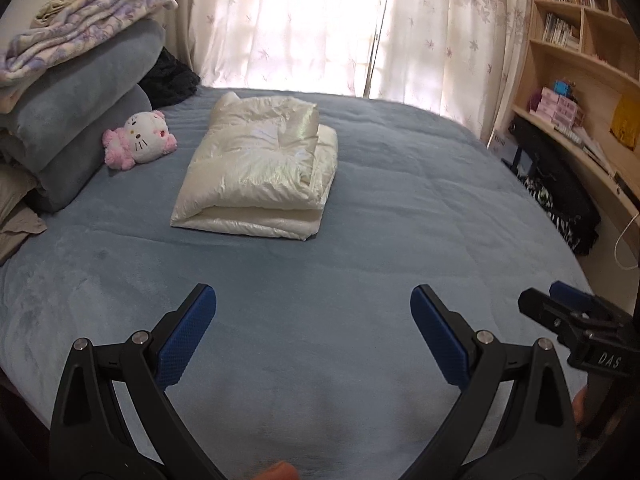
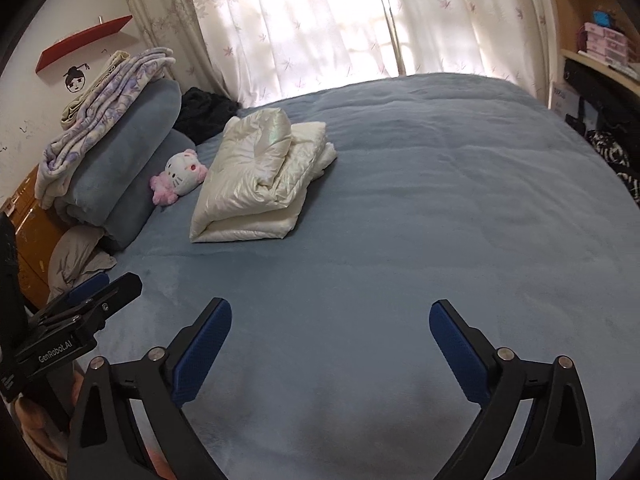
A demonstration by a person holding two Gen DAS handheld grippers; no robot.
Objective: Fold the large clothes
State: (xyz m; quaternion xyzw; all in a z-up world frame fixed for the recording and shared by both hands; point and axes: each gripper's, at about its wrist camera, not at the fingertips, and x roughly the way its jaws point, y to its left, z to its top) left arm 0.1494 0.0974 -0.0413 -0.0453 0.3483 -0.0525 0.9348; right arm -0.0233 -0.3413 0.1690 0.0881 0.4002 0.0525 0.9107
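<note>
A cream shiny padded jacket (image 1: 260, 172) lies folded into a thick rectangle on the blue bed cover (image 1: 400, 184), towards the far left of the bed; it also shows in the right wrist view (image 2: 256, 184). My left gripper (image 1: 313, 304) is open and empty, held above the near part of the bed, well short of the jacket. My right gripper (image 2: 330, 318) is open and empty too, beside the left one. The right gripper's side shows at the right edge of the left wrist view (image 1: 576, 320). The left gripper's side shows at the left edge of the right wrist view (image 2: 80, 312).
A pink and white cat plush (image 1: 138, 140) lies left of the jacket. Rolled blue bedding with a folded floral blanket (image 1: 80, 92) is stacked at the bed's left. A dark garment (image 1: 172, 76) lies behind. Curtains (image 1: 320, 20) hang at the back. Wooden shelves (image 1: 580, 80) stand at the right.
</note>
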